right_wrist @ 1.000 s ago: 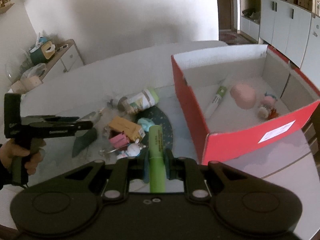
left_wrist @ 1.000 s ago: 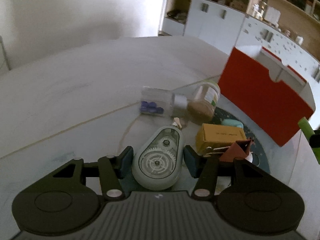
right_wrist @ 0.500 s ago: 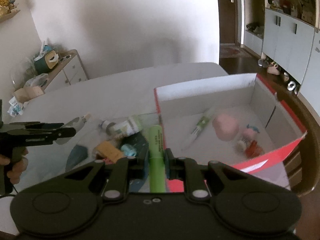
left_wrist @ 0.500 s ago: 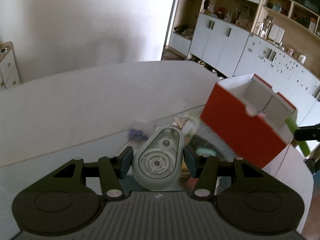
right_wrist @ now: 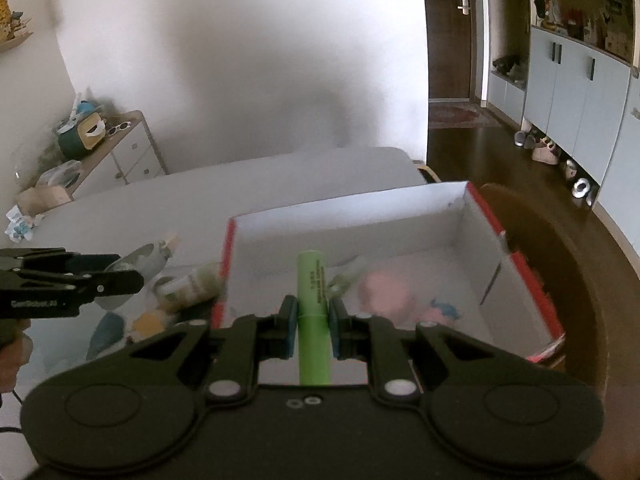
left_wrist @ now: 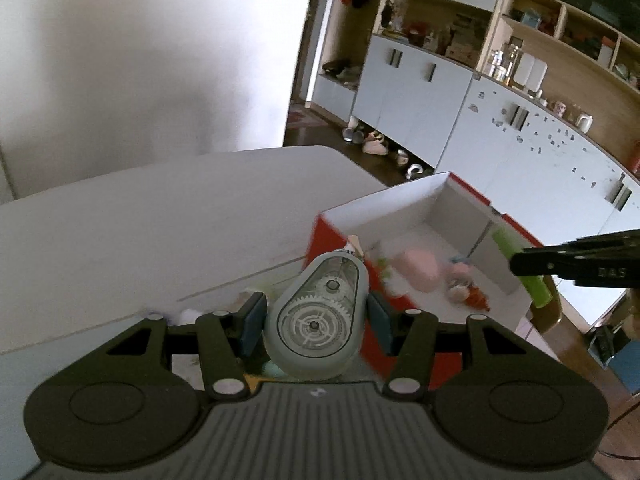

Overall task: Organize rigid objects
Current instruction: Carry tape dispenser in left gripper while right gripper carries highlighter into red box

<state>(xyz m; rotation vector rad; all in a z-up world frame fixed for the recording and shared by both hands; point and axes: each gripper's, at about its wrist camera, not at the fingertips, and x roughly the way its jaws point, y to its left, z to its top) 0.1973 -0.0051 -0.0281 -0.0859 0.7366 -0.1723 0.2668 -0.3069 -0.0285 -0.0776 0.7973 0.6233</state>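
Left tool (left_wrist: 314, 322) clamps the tape dispenser (left_wrist: 316, 316); right tool (right_wrist: 313, 326) clamps the green tube (right_wrist: 313, 312). Red box (right_wrist: 520, 280), at 1 o'clock on the counter (right_wrist: 160, 208), holds a blurred pink toy (right_wrist: 384, 292), a figurine (left_wrist: 464, 284) and a pen (right_wrist: 348, 274).

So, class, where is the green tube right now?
The green tube is clamped in the right gripper, centre of the right wrist view, above the near edge of the red box.

red-and-white box (right_wrist: 516, 264); green tube (right_wrist: 313, 304); pale grey-green tape dispenser (left_wrist: 316, 320)
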